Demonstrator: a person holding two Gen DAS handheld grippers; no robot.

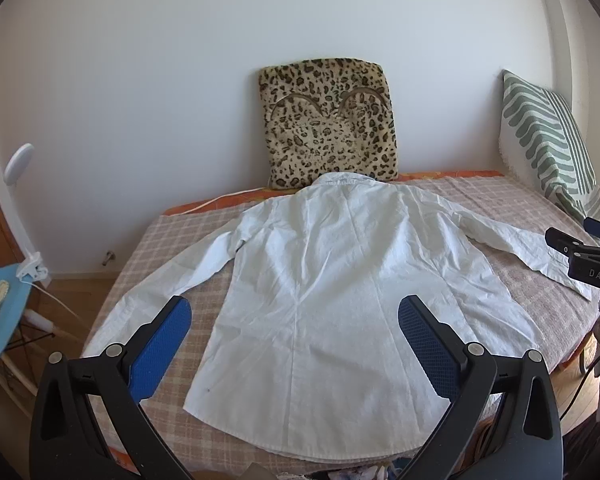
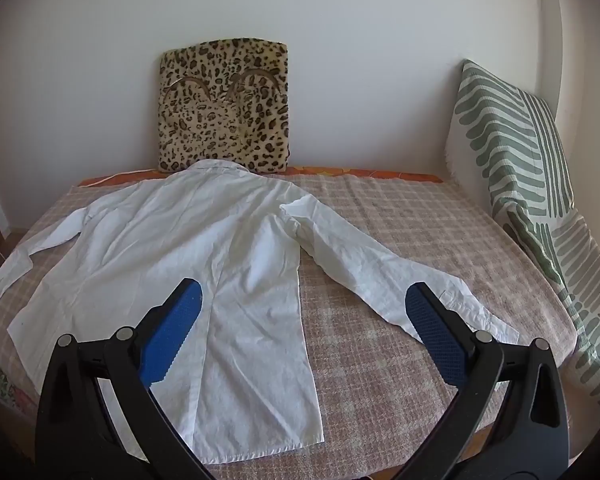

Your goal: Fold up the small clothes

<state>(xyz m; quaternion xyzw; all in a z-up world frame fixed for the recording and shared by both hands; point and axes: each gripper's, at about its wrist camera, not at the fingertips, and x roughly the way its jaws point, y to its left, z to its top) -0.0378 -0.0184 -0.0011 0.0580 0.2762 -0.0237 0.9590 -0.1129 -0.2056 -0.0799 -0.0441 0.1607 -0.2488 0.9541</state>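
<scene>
A white long-sleeved shirt [image 1: 332,280] lies flat, back up, on the checked bed cover [image 1: 172,232], collar toward the wall, both sleeves spread out. My left gripper [image 1: 296,320] is open and empty, held above the shirt's lower half. My right gripper [image 2: 300,304] is open and empty above the shirt's right side [image 2: 188,264], its right finger near the right sleeve cuff [image 2: 460,304]. The right gripper also shows at the right edge of the left wrist view [image 1: 580,256], by the sleeve end.
A leopard-print cushion [image 1: 328,128] leans on the wall behind the collar. A green striped pillow [image 2: 516,152] stands at the bed's right side. A blue chair [image 1: 0,312] and cables are on the floor at the left. The bed's front edge [image 1: 236,468] is near.
</scene>
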